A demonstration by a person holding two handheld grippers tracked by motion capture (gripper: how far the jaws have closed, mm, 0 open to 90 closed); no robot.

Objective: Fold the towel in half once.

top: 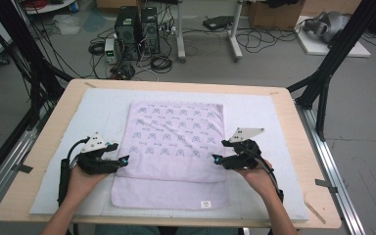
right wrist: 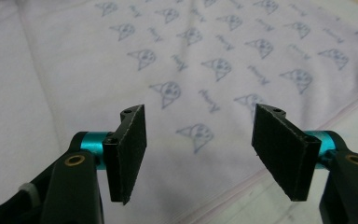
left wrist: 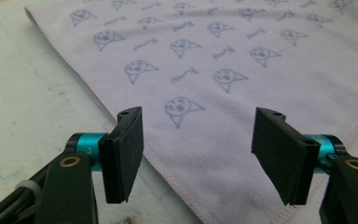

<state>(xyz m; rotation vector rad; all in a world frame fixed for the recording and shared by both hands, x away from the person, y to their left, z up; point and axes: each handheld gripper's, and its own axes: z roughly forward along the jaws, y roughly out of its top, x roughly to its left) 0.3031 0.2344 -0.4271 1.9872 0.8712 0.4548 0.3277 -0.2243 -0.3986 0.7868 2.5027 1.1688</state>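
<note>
While the towel (top: 176, 142) lies flat, left gripper (top: 123, 160) and right gripper (top: 216, 159) gape empty at its edges.

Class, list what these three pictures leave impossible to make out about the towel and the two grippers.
- Towel: its label in the high view is too small to read.
- Towel's underside: hidden by its own folded layers.
- Left gripper, right gripper: their bodies are cut off by the bottom edge in their own views.

Grey floor (top: 367, 122), tangled cables (top: 264, 39), computer towers (top: 137, 32)
</note>
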